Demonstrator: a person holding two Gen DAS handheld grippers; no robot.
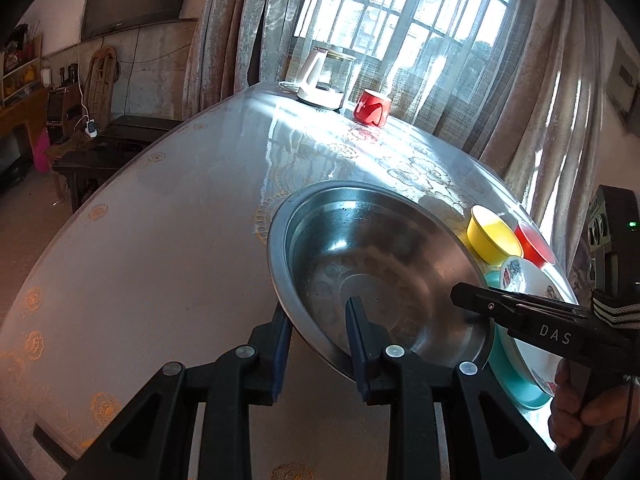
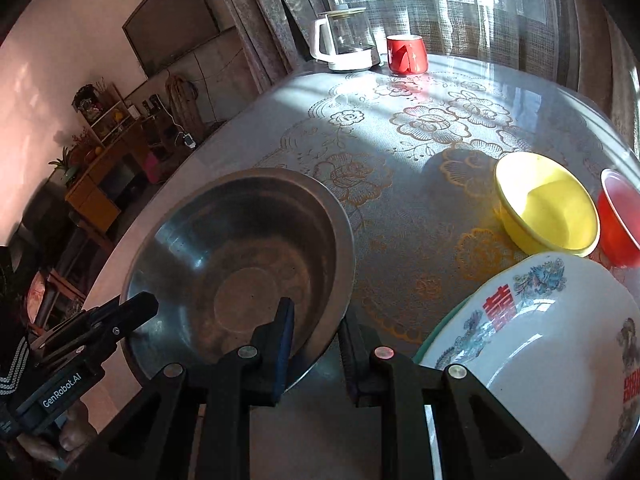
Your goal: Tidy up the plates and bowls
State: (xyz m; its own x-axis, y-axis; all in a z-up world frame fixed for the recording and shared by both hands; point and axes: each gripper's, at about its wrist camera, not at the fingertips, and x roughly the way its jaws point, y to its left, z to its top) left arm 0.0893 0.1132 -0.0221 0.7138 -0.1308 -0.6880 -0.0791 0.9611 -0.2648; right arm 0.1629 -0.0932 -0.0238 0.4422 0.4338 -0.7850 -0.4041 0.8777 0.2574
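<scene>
Both grippers are angling down, the left gripper (image 1: 320, 328) and right gripper (image 2: 316, 332) each pinching the steel bowl (image 1: 372, 264) rim at lower centre. A yellow bowl (image 2: 548, 204), red bowl (image 2: 620, 216) and patterned plate (image 2: 552, 344) are crowding the table (image 2: 400, 152) at right

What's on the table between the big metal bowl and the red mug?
Nothing. In the right wrist view, only bare flowered tablecloth runs from the metal bowl to the red mug.

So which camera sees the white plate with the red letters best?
The right wrist view: the white plate shows its red characters and dragon pattern. In the left wrist view the right claw partly covers it, edge-on.
</scene>
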